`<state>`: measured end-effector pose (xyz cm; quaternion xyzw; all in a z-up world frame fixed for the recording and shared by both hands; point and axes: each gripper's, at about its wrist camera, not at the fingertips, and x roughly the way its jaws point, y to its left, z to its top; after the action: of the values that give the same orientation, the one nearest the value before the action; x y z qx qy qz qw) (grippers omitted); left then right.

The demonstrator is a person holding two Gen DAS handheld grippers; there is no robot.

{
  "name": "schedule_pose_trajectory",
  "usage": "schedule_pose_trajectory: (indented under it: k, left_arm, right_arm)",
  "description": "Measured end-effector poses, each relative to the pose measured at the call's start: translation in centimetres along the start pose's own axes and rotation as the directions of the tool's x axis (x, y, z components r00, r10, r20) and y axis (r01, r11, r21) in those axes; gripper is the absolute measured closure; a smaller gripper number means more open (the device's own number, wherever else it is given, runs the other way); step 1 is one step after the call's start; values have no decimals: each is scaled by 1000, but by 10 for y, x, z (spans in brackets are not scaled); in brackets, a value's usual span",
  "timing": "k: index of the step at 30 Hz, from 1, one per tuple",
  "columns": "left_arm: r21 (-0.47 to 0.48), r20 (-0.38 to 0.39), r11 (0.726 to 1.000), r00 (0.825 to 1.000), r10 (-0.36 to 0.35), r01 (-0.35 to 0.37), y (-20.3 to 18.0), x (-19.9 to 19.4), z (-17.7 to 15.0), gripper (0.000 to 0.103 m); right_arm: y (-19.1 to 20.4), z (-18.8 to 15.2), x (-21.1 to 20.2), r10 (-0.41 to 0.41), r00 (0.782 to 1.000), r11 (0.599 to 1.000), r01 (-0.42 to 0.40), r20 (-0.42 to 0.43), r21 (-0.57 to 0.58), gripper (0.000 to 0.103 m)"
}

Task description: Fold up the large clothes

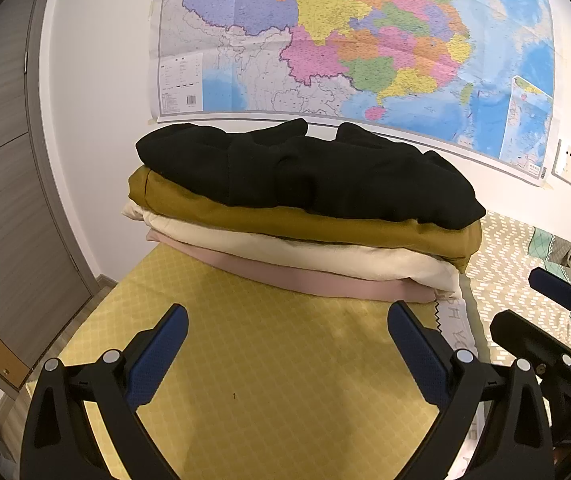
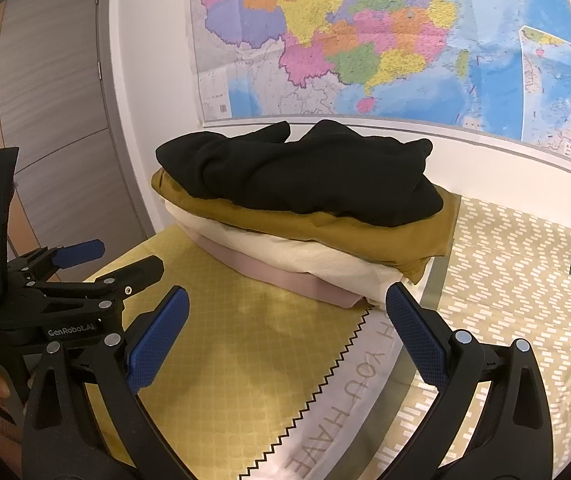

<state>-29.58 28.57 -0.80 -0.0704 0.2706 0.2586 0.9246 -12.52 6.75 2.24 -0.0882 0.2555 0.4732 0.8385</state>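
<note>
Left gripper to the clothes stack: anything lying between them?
No: the left wrist view shows only bare yellow cloth between the open left gripper and the clothes stack.

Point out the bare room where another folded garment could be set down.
Free: the yellow cloth between the open left gripper and the stack of clothes; also the patterned sheet right of the stack. Crowded: the far end by the wall, where the stack sits under the map.

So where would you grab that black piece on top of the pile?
Probably the black garment's near edge, where it overhangs the mustard layer. Coming in low from the front, the open left gripper could close on that loose lip without catching the folded clothes underneath.
</note>
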Motion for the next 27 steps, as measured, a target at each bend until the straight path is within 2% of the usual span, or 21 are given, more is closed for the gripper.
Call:
schedule_pose_trajectory:
  k: [10, 16, 20, 22, 24, 25, 27]
  left_arm:
    - [6, 3, 1000, 1000, -7, 7, -5, -5, -3, 6]
    - [25, -4, 999, 999, -44, 44, -22, -6, -6, 6]
    - [59, -32, 993, 995, -99, 101, -51, 1, -12, 6]
    - [66, -69, 988, 989, -134, 139, -71, 8, -16, 6]
    - [83, -120, 977, 975, -185, 196, -94, 17, -19, 6]
    - [97, -144, 964, 962, -232, 247, -111, 21, -22, 6]
    - [157, -152, 950, 957, -246, 269, -140, 23, -27, 6]
  right_arm:
    - [0, -2, -4, 1, 1000, 1000, -1, -2, 1, 6]
    - [-13, -9, -18, -22, 1000, 1000, 22, 3, 17, 6]
    - [-35, -20, -34, -75, 997, 996, 75, -1, 43, 6]
    - [-54, -30, -44, -134, 991, 989, 135, -18, 59, 6]
    - [-76, -39, -53, -189, 981, 978, 191, -36, 84, 6]
    - [-92, -46, -58, -233, 971, 966, 238, -61, 104, 6]
    - [-120, -58, -66, -302, 948, 937, 314, -100, 154, 6]
